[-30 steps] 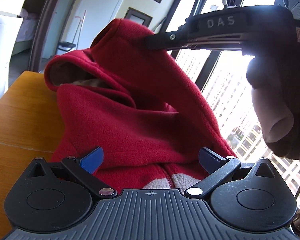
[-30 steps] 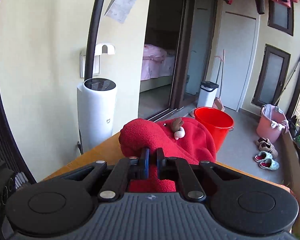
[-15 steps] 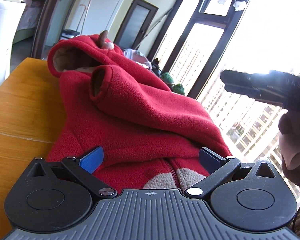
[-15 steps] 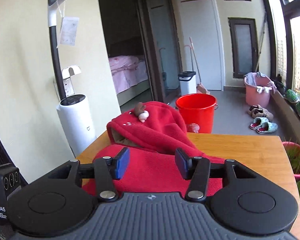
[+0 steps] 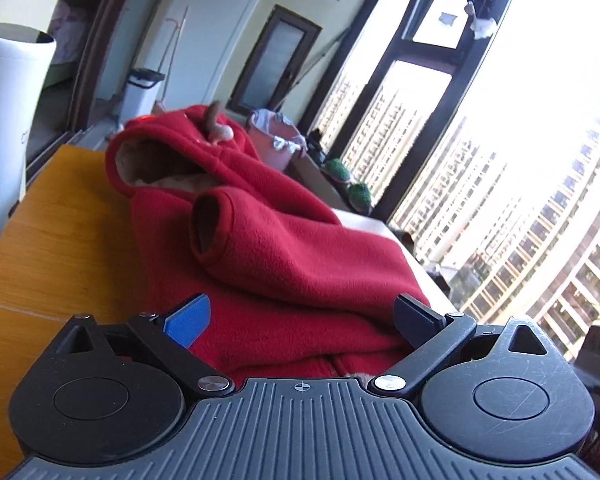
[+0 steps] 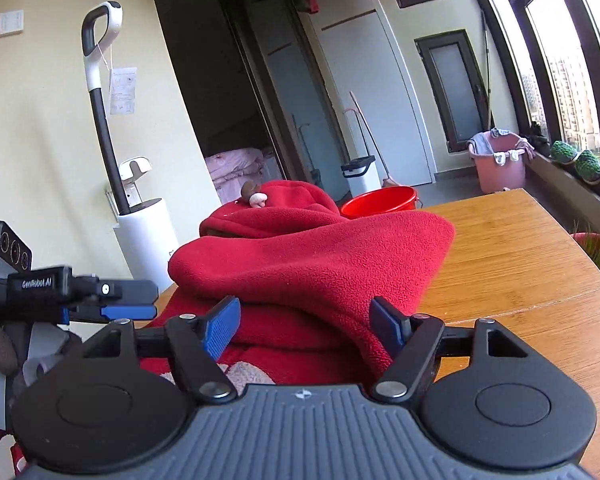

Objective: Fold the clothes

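A red fleece hooded jacket lies on the wooden table, hood at the far end with a small brown and white ornament on it. One sleeve is folded across the body, its cuff facing me. My left gripper sits at the jacket's near hem with its jaws closing a little; fabric lies between them and the pads do not press it. My right gripper is at the jacket from the other side, jaws opening, the folded fleece between them unpressed. In the right wrist view the left gripper is at the left.
A white cylinder appliance with a tall handle stands past the table's far left corner. On the floor behind are a red bucket and a pink basket. A red plant pot is at the table's right edge, below the windows.
The right gripper let go of the sleeve, which dropped across the jacket's body. It went from shut to open, moved down and sideways, and left the left wrist view. The left gripper rose slightly.
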A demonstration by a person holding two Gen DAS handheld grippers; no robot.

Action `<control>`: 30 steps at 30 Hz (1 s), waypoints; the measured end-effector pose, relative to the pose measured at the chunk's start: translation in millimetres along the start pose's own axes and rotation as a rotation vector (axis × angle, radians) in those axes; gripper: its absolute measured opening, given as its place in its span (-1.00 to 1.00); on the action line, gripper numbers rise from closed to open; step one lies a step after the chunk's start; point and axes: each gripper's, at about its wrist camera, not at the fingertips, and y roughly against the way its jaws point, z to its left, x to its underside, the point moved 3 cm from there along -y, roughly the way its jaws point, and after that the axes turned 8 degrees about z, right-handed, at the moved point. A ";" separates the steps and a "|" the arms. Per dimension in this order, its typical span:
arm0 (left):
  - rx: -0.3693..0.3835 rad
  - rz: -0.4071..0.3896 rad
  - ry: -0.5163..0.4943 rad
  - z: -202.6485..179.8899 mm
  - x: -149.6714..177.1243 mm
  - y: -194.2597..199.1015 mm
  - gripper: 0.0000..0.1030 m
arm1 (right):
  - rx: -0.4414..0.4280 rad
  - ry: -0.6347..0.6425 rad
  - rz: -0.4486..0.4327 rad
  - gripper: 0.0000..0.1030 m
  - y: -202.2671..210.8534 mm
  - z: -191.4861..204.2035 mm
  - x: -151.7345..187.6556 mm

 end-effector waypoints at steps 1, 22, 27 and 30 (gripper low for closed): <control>-0.029 -0.025 0.016 3.2 -9.7 -0.7 0.74 | -0.006 -0.010 -0.007 0.51 1.3 -1.7 0.1; -0.256 -0.104 -0.138 3.7 -42.7 -4.3 -0.74 | -0.046 -0.178 -0.091 0.83 13.2 -30.6 4.9; -0.362 -0.006 -0.158 31.8 -11.9 -34.1 -0.72 | -0.035 -0.184 -0.080 0.88 11.5 -31.0 5.4; -0.384 -0.009 -0.198 31.0 -5.6 -36.8 -0.70 | -0.022 -0.188 -0.066 0.90 8.8 -30.9 4.8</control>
